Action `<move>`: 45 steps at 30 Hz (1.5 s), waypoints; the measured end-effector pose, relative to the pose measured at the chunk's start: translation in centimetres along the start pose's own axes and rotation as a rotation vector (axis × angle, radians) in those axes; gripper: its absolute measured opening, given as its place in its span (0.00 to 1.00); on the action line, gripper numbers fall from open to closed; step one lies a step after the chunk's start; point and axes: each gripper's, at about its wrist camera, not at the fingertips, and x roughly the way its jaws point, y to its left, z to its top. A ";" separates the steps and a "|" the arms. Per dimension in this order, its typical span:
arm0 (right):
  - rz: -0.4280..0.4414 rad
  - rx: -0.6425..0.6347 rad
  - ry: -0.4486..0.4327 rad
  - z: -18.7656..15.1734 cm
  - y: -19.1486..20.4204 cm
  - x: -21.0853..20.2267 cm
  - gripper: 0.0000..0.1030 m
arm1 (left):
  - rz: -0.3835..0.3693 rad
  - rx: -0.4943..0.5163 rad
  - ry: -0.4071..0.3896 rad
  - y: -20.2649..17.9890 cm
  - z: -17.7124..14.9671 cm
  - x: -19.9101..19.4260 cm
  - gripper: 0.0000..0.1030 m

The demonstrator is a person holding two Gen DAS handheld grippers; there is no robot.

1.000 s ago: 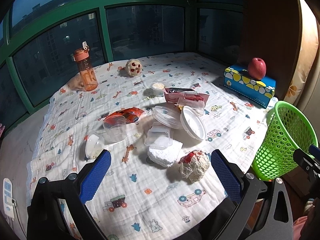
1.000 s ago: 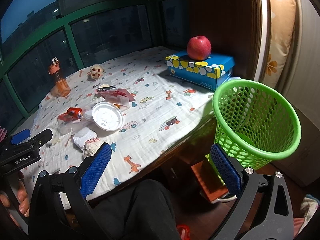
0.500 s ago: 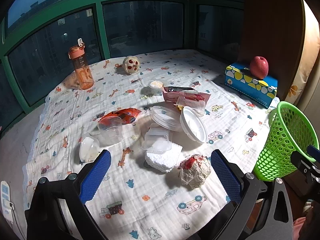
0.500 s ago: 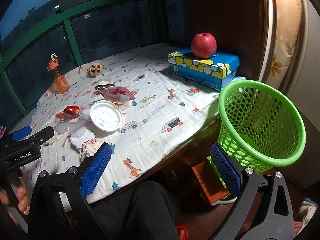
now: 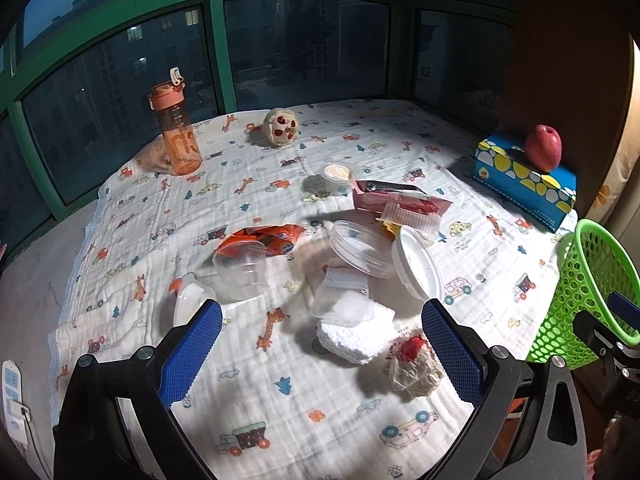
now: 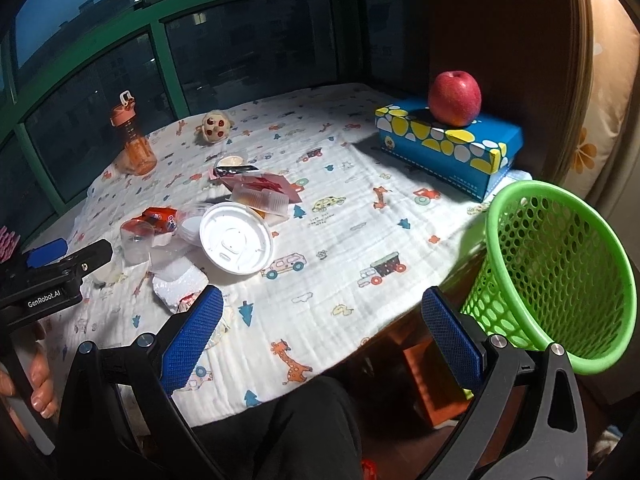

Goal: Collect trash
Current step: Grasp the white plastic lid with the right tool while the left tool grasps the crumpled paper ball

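Left gripper (image 5: 320,354) jaws spread wide, empty, above the worktop (image 5: 280,400). Just inside its right jaw: crumpled paper ball (image 5: 414,366), red-stained, roundish, no clear long axis. Beyond: white knit pad (image 5: 356,338), clear plastic containers. Right gripper (image 6: 320,338) jaws wide, empty; green mesh basket (image 6: 560,280) right of them, mouth tilted toward the jaws.

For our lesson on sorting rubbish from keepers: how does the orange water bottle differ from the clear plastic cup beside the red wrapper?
The orange water bottle is tinted, tall and capped; the clear plastic cup is colourless, squat and open. The bottle stands alone near the window; the cup sits among the litter. Both stand upright on the patterned cloth.
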 end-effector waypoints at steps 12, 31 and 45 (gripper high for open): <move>0.126 -0.040 0.060 1.6 1.7 4.5 0.95 | 0.020 -0.045 0.004 3.1 0.9 0.9 0.94; 0.431 -0.043 0.235 4.1 4.6 15.3 0.95 | -0.024 -0.108 0.036 7.1 -0.5 2.5 0.94; 0.514 -0.041 0.328 4.7 4.6 19.9 0.95 | -0.182 0.006 0.078 4.4 -3.1 3.3 0.94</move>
